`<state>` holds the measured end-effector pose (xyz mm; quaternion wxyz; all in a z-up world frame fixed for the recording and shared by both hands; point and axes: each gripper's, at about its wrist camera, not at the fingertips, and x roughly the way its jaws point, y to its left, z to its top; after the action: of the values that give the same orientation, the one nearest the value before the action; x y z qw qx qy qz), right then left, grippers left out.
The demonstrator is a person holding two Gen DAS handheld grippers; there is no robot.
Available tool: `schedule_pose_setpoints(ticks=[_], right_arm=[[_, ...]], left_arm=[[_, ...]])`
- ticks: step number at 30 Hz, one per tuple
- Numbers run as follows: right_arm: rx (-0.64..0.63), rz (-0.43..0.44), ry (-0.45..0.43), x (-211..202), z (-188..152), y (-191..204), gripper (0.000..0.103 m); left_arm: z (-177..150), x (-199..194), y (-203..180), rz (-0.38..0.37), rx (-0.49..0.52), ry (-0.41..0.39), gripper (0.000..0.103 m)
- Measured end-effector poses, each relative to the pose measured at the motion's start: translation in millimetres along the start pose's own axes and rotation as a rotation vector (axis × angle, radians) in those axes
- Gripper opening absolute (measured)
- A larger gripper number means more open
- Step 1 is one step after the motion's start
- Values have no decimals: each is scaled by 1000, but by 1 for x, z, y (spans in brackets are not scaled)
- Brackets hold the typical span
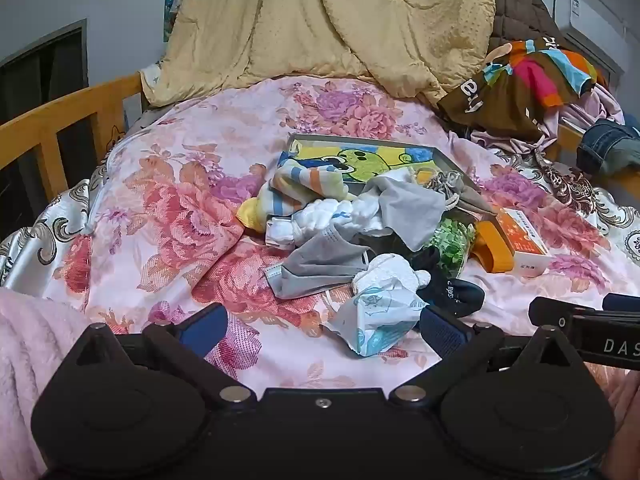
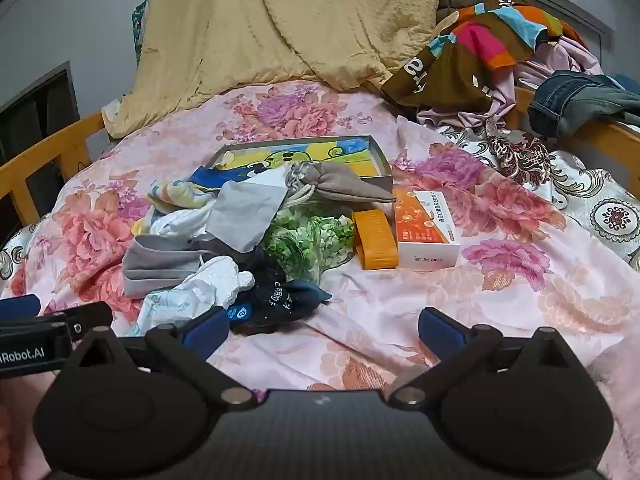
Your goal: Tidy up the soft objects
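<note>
A heap of soft items lies mid-bed: striped socks (image 1: 304,188), white cloth (image 1: 336,216), grey cloths (image 1: 320,260), a white and blue crumpled wrapper (image 1: 380,312), a black sock (image 1: 452,288), a grey drawstring pouch (image 2: 340,184) and green leafy fabric (image 2: 308,240). A shallow cartoon-lined box (image 1: 360,156) sits behind the heap. My left gripper (image 1: 320,328) is open, just short of the wrapper. My right gripper (image 2: 324,330) is open and empty beside the black sock (image 2: 276,300).
An orange case (image 2: 374,240) and an orange and white carton (image 2: 424,228) lie right of the heap. A tan quilt (image 1: 320,24) and piled clothes (image 2: 500,52) stand at the back. Wooden rails (image 1: 44,132) edge the bed. A pink fleece (image 1: 24,344) lies at near left.
</note>
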<state>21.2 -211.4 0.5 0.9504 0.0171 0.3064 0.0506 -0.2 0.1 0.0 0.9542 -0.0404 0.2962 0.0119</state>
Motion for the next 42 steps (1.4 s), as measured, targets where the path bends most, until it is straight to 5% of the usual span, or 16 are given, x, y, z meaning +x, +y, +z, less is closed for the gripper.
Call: schedule_pose_setpoints(ticks=[42], right_arm=[[5, 5, 1, 1, -2, -1, 103]], left_arm=[[-4, 3, -1, -1, 3, 16, 102]])
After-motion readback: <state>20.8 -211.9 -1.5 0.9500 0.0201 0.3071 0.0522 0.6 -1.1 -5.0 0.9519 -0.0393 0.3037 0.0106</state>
